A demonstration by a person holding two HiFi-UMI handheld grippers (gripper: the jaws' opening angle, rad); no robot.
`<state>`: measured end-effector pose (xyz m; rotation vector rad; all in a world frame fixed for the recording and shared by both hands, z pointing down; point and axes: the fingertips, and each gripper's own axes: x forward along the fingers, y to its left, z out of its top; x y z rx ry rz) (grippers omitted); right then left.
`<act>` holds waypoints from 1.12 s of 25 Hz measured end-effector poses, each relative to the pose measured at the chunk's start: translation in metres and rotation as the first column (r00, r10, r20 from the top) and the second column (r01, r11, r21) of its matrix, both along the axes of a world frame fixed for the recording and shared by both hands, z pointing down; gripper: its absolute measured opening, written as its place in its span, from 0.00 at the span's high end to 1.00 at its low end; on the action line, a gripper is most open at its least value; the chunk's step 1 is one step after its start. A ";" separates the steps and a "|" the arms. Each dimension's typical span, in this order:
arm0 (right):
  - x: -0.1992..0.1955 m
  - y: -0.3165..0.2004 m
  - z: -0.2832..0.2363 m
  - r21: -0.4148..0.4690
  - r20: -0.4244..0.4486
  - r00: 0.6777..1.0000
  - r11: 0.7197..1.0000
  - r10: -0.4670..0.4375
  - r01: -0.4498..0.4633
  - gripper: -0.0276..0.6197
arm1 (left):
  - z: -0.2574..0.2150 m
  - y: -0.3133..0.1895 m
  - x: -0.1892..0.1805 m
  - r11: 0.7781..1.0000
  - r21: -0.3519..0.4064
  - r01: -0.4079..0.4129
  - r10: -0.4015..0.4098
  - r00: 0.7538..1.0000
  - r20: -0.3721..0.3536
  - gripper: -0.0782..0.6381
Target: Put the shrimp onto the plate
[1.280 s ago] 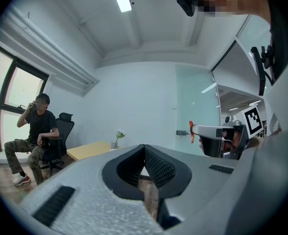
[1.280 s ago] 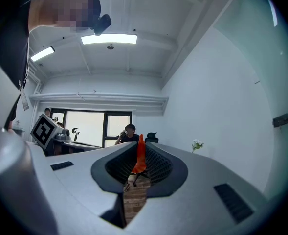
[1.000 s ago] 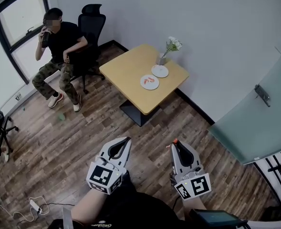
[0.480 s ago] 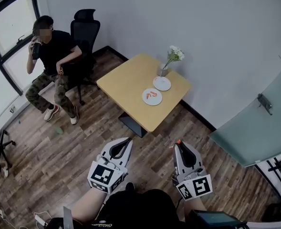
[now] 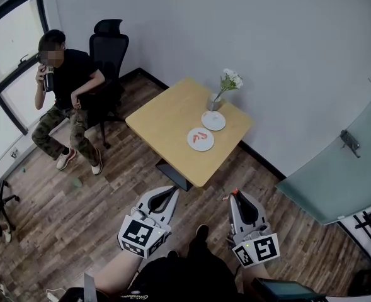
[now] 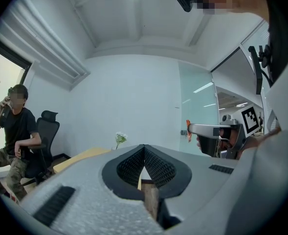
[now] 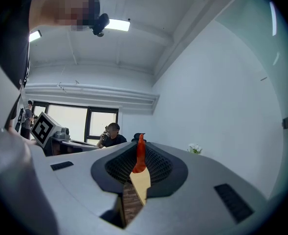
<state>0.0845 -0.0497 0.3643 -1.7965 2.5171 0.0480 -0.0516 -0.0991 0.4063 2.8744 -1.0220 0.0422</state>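
My right gripper [image 5: 234, 194] is held low over the floor, shut on an orange shrimp [image 7: 139, 156] that sticks out at its tips [image 5: 234, 192]. Beside it, my left gripper [image 5: 172, 191] is shut with nothing in it, its jaws meeting at the tip [image 6: 144, 146]. Ahead stands a wooden table [image 5: 163, 115] with two white plates. The nearer plate [image 5: 196, 145] has an orange shrimp [image 5: 201, 136] on it. The farther plate [image 5: 213, 120] is bare. Both grippers are well short of the table.
A vase of white flowers [image 5: 227, 82] stands at the table's far edge by the wall. A person [image 5: 62, 83] sits on a black office chair [image 5: 108, 46] left of the table. A frosted glass door [image 5: 336, 165] is at the right. Wood floor lies between me and the table.
The table sits lower in the head view and looks a little nearer. Both grippers have kept their places and stayed shut.
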 end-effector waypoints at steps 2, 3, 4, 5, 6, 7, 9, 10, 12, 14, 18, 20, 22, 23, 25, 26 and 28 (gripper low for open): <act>0.004 -0.010 0.000 0.004 0.003 1.000 1.000 -0.007 0.007 0.88 | 0.001 -0.010 0.003 1.000 0.002 0.011 -0.011 1.000 0.002 0.89; 0.007 -0.017 0.000 0.006 0.005 1.000 1.000 -0.012 0.012 0.88 | 0.001 -0.016 0.005 1.000 0.004 0.017 -0.017 1.000 0.002 0.89; 0.009 -0.023 0.001 0.008 0.005 1.000 1.000 -0.019 0.019 0.88 | 0.002 -0.023 0.008 1.000 0.005 0.023 -0.023 1.000 0.002 0.89; 0.012 -0.030 0.001 0.008 0.005 1.000 1.000 -0.026 0.026 0.88 | 0.003 -0.029 0.011 1.000 0.004 0.027 -0.027 1.000 0.003 0.89; 0.015 -0.038 0.001 0.008 0.003 0.999 0.999 -0.033 0.033 0.88 | 0.004 -0.035 0.015 1.000 0.003 0.031 -0.031 1.000 0.002 0.89; 0.018 -0.046 0.001 0.010 -0.001 0.999 0.999 -0.040 0.040 0.88 | 0.005 -0.042 0.019 0.999 0.001 0.035 -0.035 0.999 0.001 0.89; 0.025 -0.064 -0.002 0.016 -0.009 0.998 0.998 -0.054 0.055 0.88 | 0.005 -0.058 0.028 0.999 -0.006 0.046 -0.046 0.999 -0.007 0.89; 0.030 -0.073 -0.003 0.017 -0.010 0.998 0.998 -0.061 0.061 0.88 | 0.005 -0.066 0.034 0.999 -0.009 0.051 -0.051 0.999 -0.011 0.89; 0.039 -0.090 -0.004 0.016 -0.005 0.997 0.997 -0.077 0.077 0.88 | 0.002 -0.082 0.044 0.998 -0.007 0.061 -0.061 0.998 -0.012 0.89; 0.047 -0.106 -0.003 0.007 0.006 0.995 0.995 -0.095 0.095 0.88 | -0.001 -0.097 0.052 0.997 -0.007 0.079 -0.079 0.997 -0.009 0.89; 0.074 -0.138 -0.007 0.001 0.013 0.993 0.993 -0.120 0.120 0.88 | -0.007 -0.126 0.075 0.994 -0.009 0.110 -0.110 0.994 -0.012 0.89; 0.084 -0.153 -0.008 0.004 0.018 0.991 0.991 -0.134 0.134 0.88 | -0.009 -0.140 0.085 0.992 -0.007 0.124 -0.124 0.992 -0.008 0.89; 0.095 -0.166 -0.009 0.006 0.022 0.989 0.989 -0.149 0.149 0.88 | -0.012 -0.154 0.094 0.990 -0.002 0.141 -0.141 0.990 -0.007 0.89; 0.101 -0.172 -0.010 0.007 0.021 0.988 0.988 -0.156 0.156 0.88 | -0.014 -0.159 0.099 0.989 -0.001 0.150 -0.150 0.989 -0.010 0.89; 0.112 -0.183 -0.012 0.009 0.017 0.986 0.986 -0.166 0.166 0.88 | -0.017 -0.169 0.109 0.986 0.002 0.164 -0.164 0.986 -0.019 0.89; 0.116 -0.189 -0.012 0.010 0.016 0.985 0.985 -0.170 0.170 0.88 | -0.019 -0.173 0.114 0.986 0.004 0.168 -0.168 0.985 -0.023 0.89; 0.122 -0.202 -0.012 0.007 0.018 0.985 0.985 -0.173 0.173 0.88 | -0.021 -0.184 0.122 0.985 0.000 0.173 -0.173 0.984 -0.032 0.89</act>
